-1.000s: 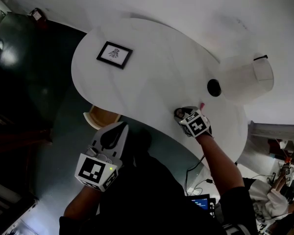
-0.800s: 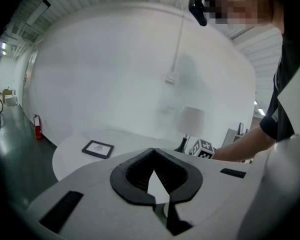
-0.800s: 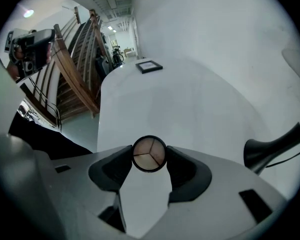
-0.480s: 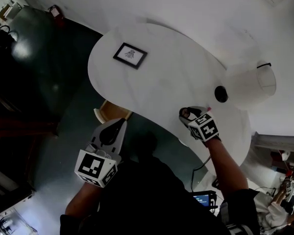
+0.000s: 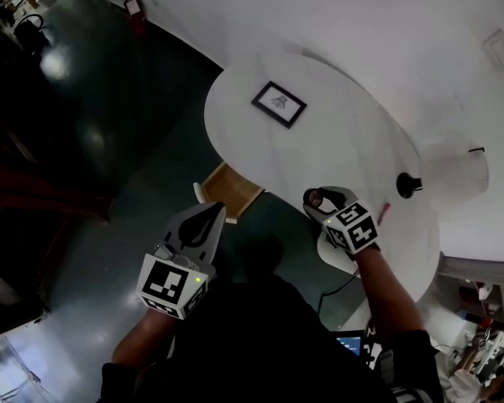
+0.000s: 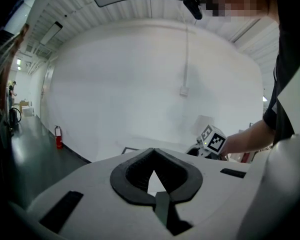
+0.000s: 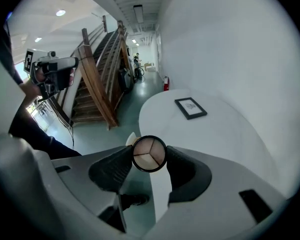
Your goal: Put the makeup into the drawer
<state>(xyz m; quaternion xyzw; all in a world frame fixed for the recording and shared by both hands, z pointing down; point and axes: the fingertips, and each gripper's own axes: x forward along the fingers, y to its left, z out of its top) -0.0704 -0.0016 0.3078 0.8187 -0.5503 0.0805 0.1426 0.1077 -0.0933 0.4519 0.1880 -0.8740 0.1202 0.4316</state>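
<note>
right gripper (image 5: 319, 198): fingers clenched on the makeup compact (image 7: 149, 154), a round case with its three-part pan facing the camera.
makeup place: held at the near edge of the white counter (image 5: 344, 141), not in the drawer.
drawer (image 5: 228, 193): open under the counter's edge, left of the right gripper.
left gripper (image 5: 210, 214): fingers pressed together, nothing between them, over the dark floor (image 5: 109, 141).
picture frame (image 5: 279, 105): flat on the counter, well apart.

Smooth white table (image 5: 336, 145), wooden drawer (image 5: 228, 191)
</note>
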